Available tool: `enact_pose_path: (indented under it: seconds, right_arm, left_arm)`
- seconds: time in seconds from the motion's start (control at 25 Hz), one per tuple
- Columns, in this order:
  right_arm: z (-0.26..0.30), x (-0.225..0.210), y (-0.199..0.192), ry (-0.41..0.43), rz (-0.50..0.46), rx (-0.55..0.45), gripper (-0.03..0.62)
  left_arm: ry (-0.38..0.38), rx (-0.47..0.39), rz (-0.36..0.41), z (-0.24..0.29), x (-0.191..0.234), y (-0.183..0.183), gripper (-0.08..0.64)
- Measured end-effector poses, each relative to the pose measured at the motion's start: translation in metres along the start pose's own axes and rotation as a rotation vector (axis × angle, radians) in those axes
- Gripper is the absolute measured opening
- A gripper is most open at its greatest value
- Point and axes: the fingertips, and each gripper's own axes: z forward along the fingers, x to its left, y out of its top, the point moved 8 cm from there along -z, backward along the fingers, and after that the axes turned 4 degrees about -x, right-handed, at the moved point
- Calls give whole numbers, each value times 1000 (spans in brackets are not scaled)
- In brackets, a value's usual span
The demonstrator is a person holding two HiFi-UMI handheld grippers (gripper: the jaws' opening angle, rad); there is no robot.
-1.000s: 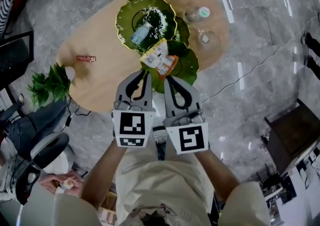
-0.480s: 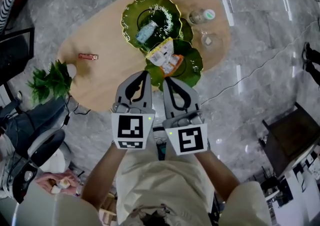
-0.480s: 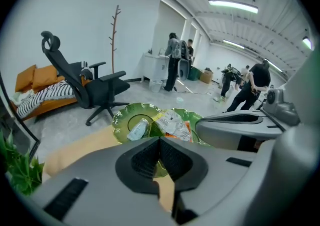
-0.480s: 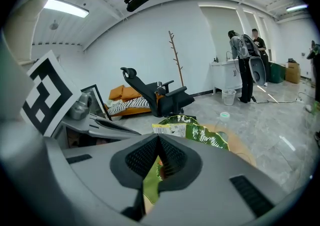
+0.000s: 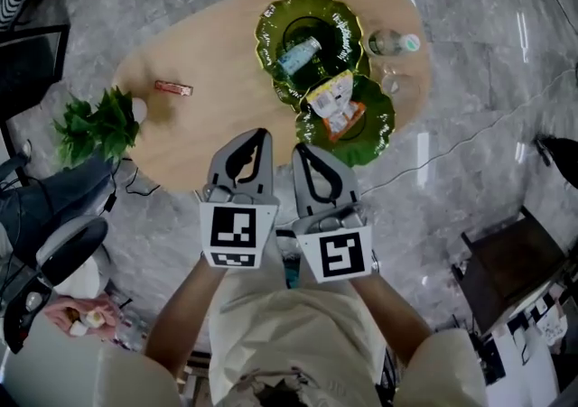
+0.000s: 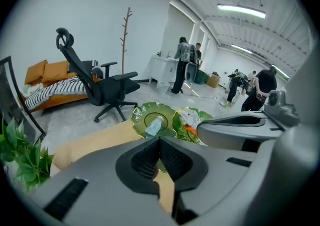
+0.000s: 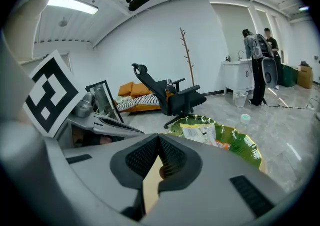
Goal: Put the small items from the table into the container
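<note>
A small red packet point(image 5: 172, 87) lies alone on the left part of the oval wooden table point(image 5: 217, 53). A green leaf-shaped dish point(image 5: 309, 28) holds a pale blue wrapped item point(image 5: 298, 55). The adjoining green dish point(image 5: 372, 130) holds a white and orange snack packet point(image 5: 334, 98). My left gripper point(image 5: 262, 134) and right gripper point(image 5: 296, 149) hover side by side over the table's near edge, both shut and empty. In the left gripper view the shut gripper point(image 6: 160, 139) points at the dishes point(image 6: 150, 115). In the right gripper view the gripper point(image 7: 159, 138) is shut beside the dish with the snack packet point(image 7: 199, 132).
A clear bottle point(image 5: 395, 41) lies by a glass point(image 5: 398, 83) at the table's right end. A potted plant point(image 5: 97, 124) stands at the left end. An office chair point(image 6: 102, 85) and people point(image 6: 182, 62) are farther off on the grey floor.
The table and its dishes have slid right and up in the head view; both shut grippers now sit left of the near dish instead of over it.
</note>
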Motion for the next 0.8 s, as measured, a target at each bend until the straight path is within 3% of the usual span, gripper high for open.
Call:
enact_pose_path:
  seconds: [0.8]
  right_arm:
    - [51,70,-11,92,-46,74,6]
  left_arm:
    - [90,4,-111,-34,80,-36,6]
